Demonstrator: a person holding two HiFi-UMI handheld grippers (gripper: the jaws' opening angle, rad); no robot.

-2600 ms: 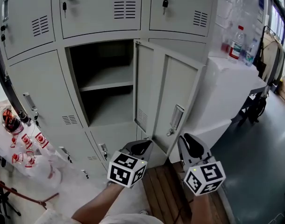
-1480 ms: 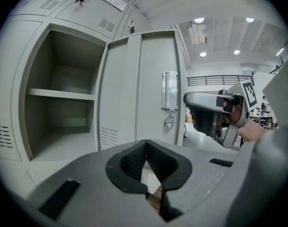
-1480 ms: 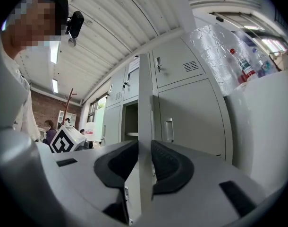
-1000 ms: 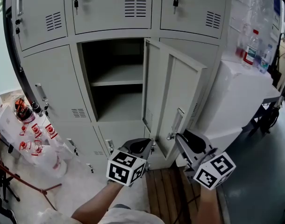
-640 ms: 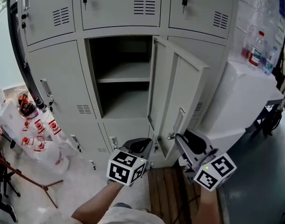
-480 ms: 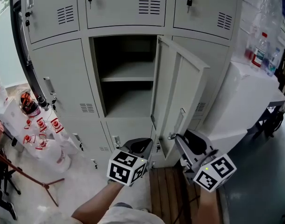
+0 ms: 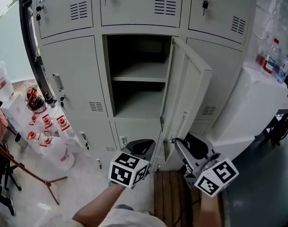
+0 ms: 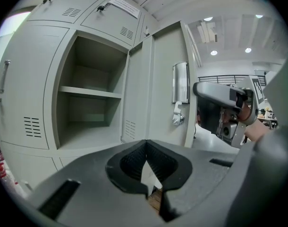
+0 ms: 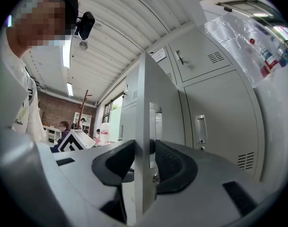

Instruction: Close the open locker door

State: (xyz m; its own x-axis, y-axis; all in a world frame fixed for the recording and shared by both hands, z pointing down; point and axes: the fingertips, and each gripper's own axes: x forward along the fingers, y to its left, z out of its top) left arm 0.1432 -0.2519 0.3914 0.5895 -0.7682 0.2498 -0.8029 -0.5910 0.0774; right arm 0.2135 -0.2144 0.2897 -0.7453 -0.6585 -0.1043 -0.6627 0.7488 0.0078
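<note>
The middle locker's compartment (image 7: 139,79) stands open, with one shelf and nothing in it. Its grey door (image 7: 191,93) is swung out to the right, handle (image 7: 183,119) near the free edge. My right gripper (image 7: 186,144) is low at that free edge. In the right gripper view the door's edge (image 9: 142,103) stands between the jaws of the right gripper (image 9: 144,145), which have just been opening. I see no clamping on it. My left gripper (image 7: 143,145) is shut and holds nothing, left of the door. In the left gripper view the left gripper (image 8: 146,143) faces the door (image 8: 158,89).
Closed lockers surround the open one. A white cabinet (image 7: 257,103) with bottles (image 7: 271,56) stands right of the door. Red-and-white bags (image 7: 45,131) and a red stand (image 7: 30,178) are at the left. Wooden boards (image 7: 170,193) lie below the grippers.
The lockers have slid rightward in the head view. The right gripper has come in to the door's free edge with its jaws wider apart. The door's angle looks unchanged.
</note>
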